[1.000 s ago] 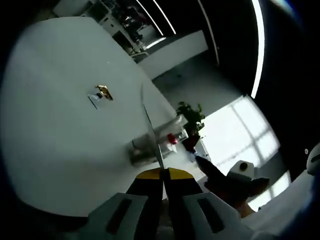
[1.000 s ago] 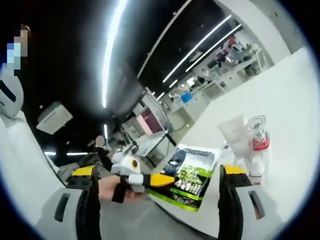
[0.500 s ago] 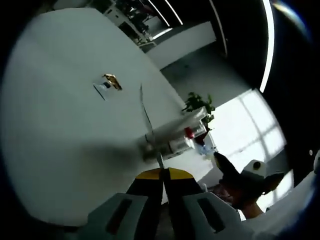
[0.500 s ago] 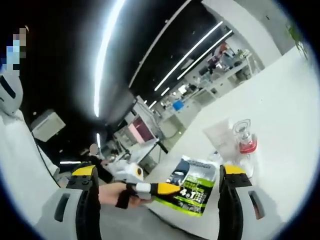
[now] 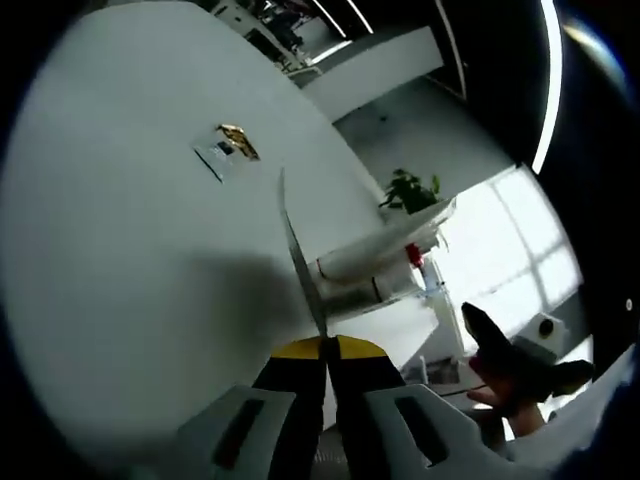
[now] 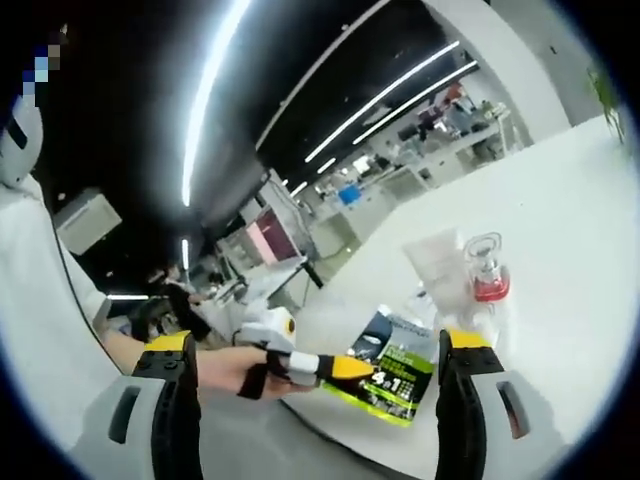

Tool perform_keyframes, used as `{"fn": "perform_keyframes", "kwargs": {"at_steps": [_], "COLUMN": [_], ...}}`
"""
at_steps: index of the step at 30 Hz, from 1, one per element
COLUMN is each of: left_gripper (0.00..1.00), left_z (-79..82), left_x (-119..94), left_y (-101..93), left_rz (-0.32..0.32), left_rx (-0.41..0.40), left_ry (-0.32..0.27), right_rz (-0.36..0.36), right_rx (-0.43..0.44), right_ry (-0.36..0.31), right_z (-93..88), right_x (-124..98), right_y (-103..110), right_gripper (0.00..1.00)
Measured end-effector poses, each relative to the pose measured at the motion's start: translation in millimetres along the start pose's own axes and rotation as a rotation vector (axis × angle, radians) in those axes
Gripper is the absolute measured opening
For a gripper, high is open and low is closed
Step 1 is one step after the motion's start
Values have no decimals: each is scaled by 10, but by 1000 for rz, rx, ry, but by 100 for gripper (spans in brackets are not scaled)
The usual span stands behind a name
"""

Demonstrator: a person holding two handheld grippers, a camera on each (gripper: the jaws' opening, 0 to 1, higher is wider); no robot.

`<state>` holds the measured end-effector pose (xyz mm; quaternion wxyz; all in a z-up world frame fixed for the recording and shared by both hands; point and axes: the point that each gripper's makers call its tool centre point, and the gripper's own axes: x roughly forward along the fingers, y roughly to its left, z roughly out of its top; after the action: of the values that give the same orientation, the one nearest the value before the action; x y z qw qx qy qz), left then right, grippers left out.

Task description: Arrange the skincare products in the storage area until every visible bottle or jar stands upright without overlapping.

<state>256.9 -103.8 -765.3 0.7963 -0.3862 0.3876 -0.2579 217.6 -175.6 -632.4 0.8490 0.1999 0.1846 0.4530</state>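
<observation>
My left gripper (image 5: 325, 348) is shut on a green and black sachet (image 5: 300, 262), which shows edge-on as a thin strip rising from the jaws. In the right gripper view the left gripper (image 6: 300, 366), held by a hand, grips that sachet (image 6: 398, 366) at the white table's near edge. Just behind it stand a clear bottle with a red collar (image 6: 487, 272) and a pale tube (image 6: 434, 262). The red-collared bottle (image 5: 413, 256) and clear items sit near the table's edge. My right gripper (image 6: 319, 342) is open with nothing between its jaws, short of the sachet.
The white table (image 5: 130, 260) spreads wide. A small gold item on a card (image 5: 230, 148) lies far out on it. A potted plant (image 5: 410, 190) stands beyond the bottles. My right gripper (image 5: 520, 358) hangs off the table's edge. Office desks (image 6: 400, 180) fill the background.
Both cameras have shifted. The left gripper keeps its hold on the sachet, which now sits lower and closer to the table's edge in front of the bottles. The bottles have not moved.
</observation>
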Motion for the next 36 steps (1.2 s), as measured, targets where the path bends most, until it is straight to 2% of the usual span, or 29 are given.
{"fn": "perform_keyframes", "kwargs": {"at_steps": [16,21,27,31,36], "left_gripper": [0,0,0,0,1], "left_z": [45,46,57,30,17], "left_x": [92,118,131,147,160], "left_y": [182,276,355,420,486], "left_rz": [36,69,102,134,169], "left_rx": [17,25,2,17,85], "left_ry": [26,44,31,51,87], "right_rz": [-62,-92,-107,-107,-110], "right_rx": [-69,-83,-96,-91,-80], "right_ry": [82,118,146,146,143], "right_z": [-142,-202,-254,-251,-255], "right_x": [38,42,45,48,42], "right_y": [-73,-140,-173,-181,-195], "right_gripper": [99,99,98,98,97]}}
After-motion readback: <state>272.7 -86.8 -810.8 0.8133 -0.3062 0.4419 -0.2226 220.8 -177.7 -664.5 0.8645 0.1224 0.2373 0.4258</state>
